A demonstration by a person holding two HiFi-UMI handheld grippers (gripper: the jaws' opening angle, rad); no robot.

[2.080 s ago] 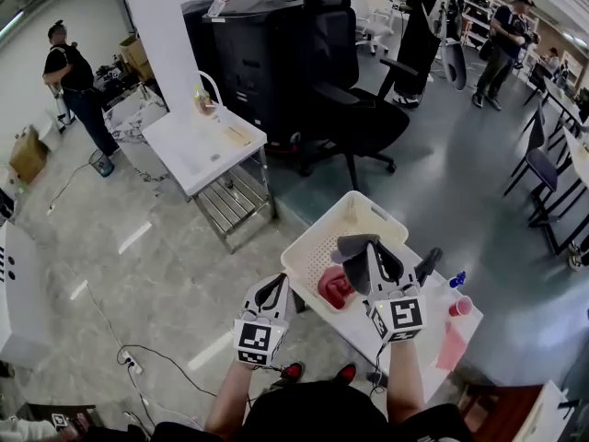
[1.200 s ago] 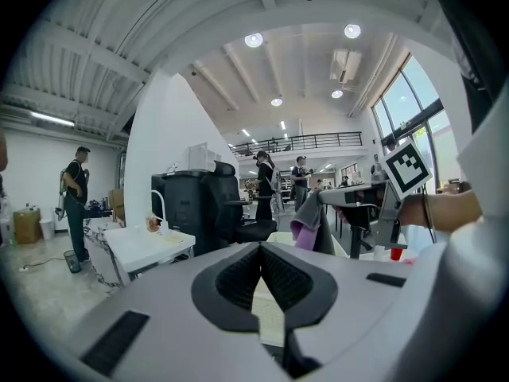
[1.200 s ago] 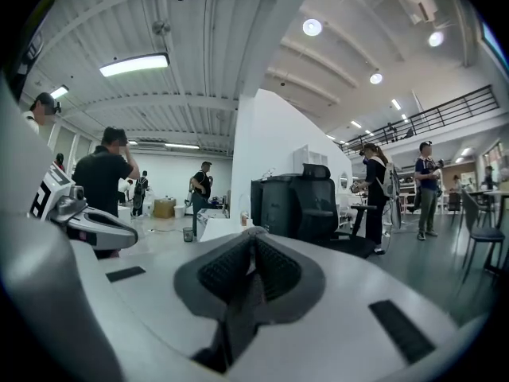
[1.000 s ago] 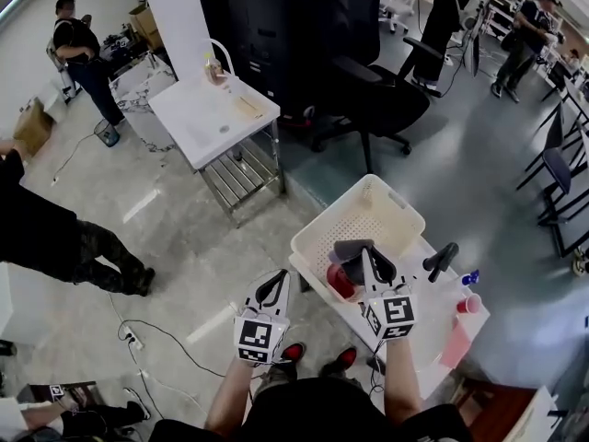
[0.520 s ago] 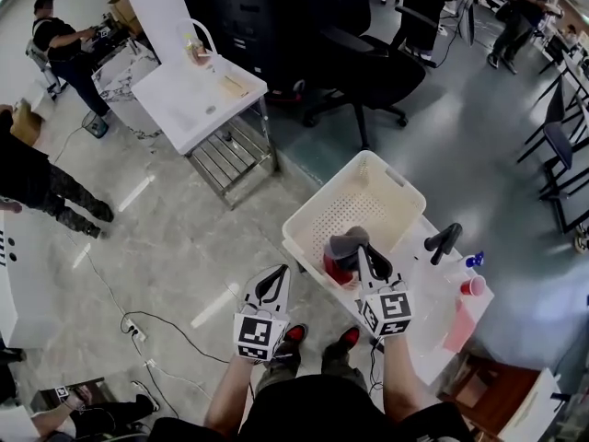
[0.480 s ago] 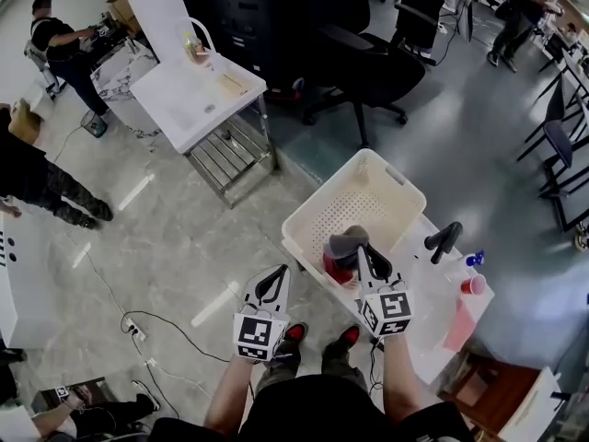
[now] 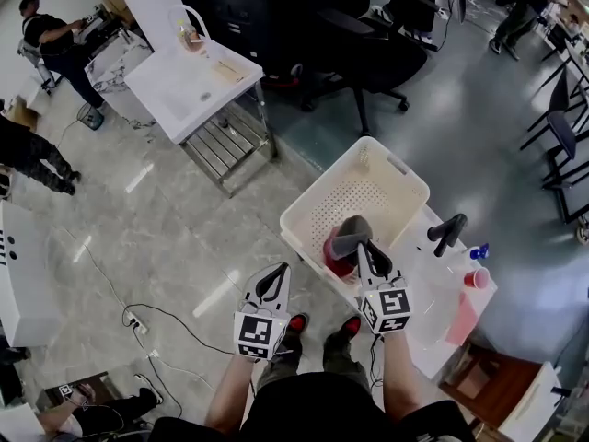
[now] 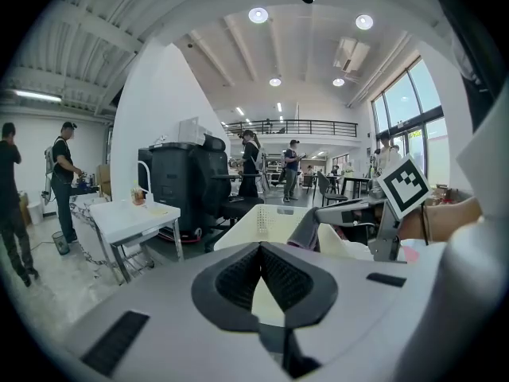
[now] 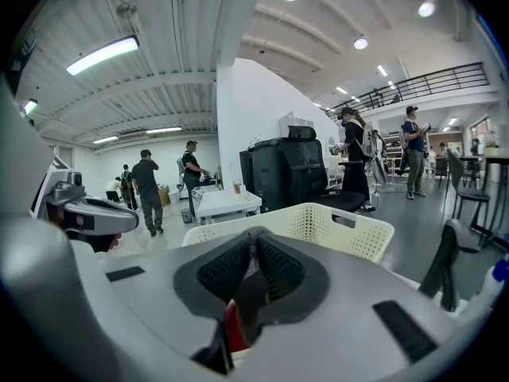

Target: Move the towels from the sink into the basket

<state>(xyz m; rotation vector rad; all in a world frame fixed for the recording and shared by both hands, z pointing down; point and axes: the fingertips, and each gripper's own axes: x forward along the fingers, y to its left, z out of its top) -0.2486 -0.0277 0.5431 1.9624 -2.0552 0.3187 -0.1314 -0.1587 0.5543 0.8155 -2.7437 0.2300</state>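
A white perforated basket [image 7: 368,187] stands on the white counter [image 7: 433,284] beside a black faucet [image 7: 448,233]. Inside its near end lies a red towel [image 7: 337,254]. My right gripper [image 7: 362,243] is shut on a grey towel [image 7: 351,229], which hangs low in the basket right on top of the red one. In the right gripper view the grey towel [image 9: 248,291] drapes down between the pads, with the red towel [image 9: 231,329] below and the basket [image 9: 338,223] ahead. My left gripper [image 7: 278,272] hovers over the floor left of the basket, shut and holding nothing.
A red cup [image 7: 477,278], a blue-capped bottle [image 7: 474,250] and a pink cloth [image 7: 459,317] sit on the counter's right part. A white table [image 7: 189,81] with a metal shelf and a black office chair [image 7: 368,40] stand beyond. People stand at far left; cables cross the floor.
Both grippers have sunk. The grey towel has come down from above the basket's near end onto the red towel inside it. The right gripper stays shut on it.
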